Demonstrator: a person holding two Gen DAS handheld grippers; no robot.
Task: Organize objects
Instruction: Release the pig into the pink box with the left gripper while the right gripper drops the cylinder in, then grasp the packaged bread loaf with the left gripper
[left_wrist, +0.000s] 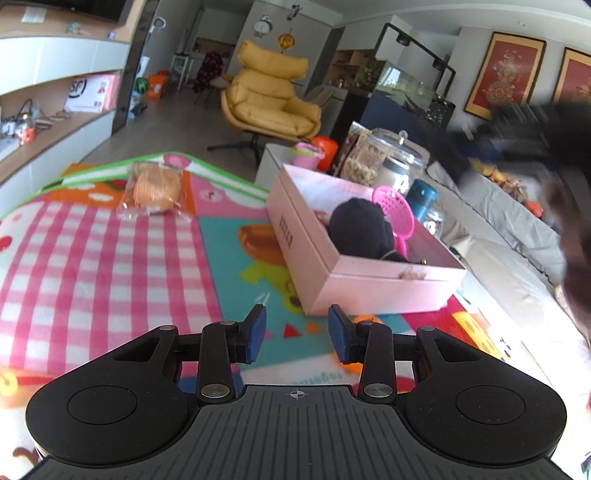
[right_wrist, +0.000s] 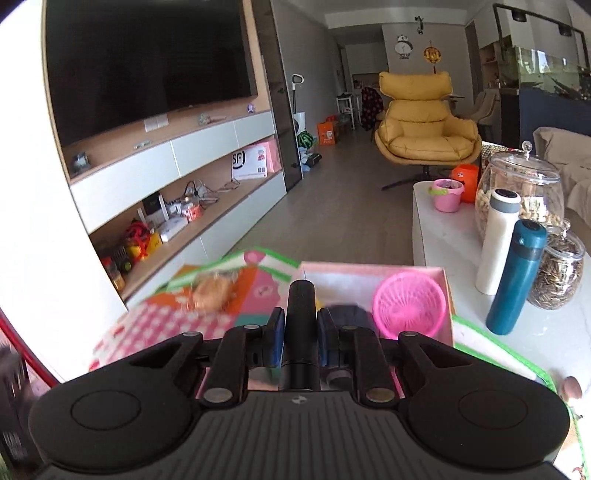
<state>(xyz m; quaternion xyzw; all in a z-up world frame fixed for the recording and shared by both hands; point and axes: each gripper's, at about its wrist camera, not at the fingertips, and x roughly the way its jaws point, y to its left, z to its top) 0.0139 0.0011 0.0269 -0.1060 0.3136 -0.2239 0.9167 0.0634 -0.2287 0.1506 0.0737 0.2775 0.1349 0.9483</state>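
Observation:
A pink open box sits on the colourful play mat; it holds a dark knitted item and a pink plastic basket. My left gripper is open and empty, just in front of the box's near corner. A wrapped bun lies on the mat, far left. My right gripper is shut on a black cylinder, held above the near edge of the box. The basket and the bun also show there.
A white low table to the right carries a teal bottle, a white bottle, glass jars and a pink cup. A yellow armchair stands behind. TV shelves run along the left. A grey sofa is right.

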